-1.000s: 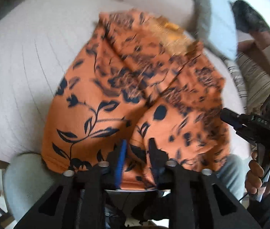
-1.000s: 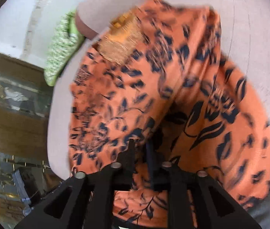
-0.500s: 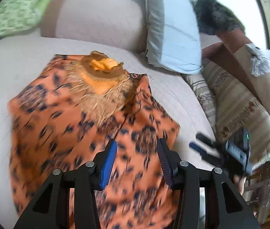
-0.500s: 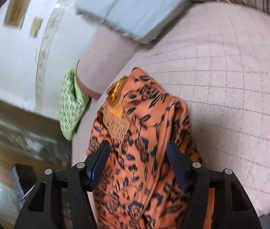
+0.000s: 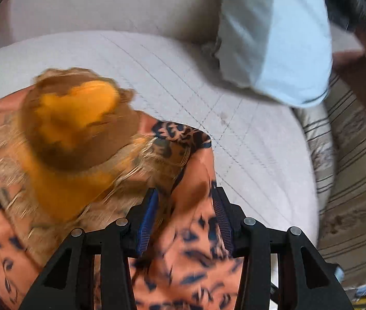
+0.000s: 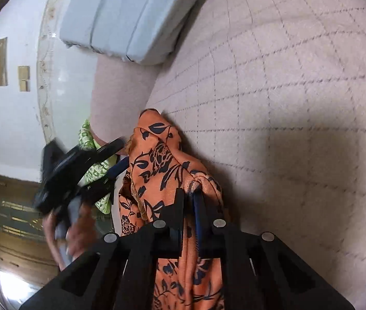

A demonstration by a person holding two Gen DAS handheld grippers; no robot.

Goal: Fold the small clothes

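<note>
The orange floral garment (image 6: pixel 167 170) lies bunched on the quilted cushion (image 6: pixel 286 103), not yet neatly folded. A fold of it is pinched by the right gripper (image 6: pixel 189 201), just closed; the left gripper (image 5: pixel 185 211) is held apart over its edge.

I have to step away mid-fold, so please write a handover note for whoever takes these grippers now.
Right gripper: jaws just closed, shut on an edge of the orange floral garment.
Left gripper: jaws open over the garment's gold-embroidered neckline, gripping nothing.
Garment lies bunched on the quilted cushion, near the light blue pillow.
Done: partly gathered. Left: grip with the left gripper, finish the fold, flatten.
</note>
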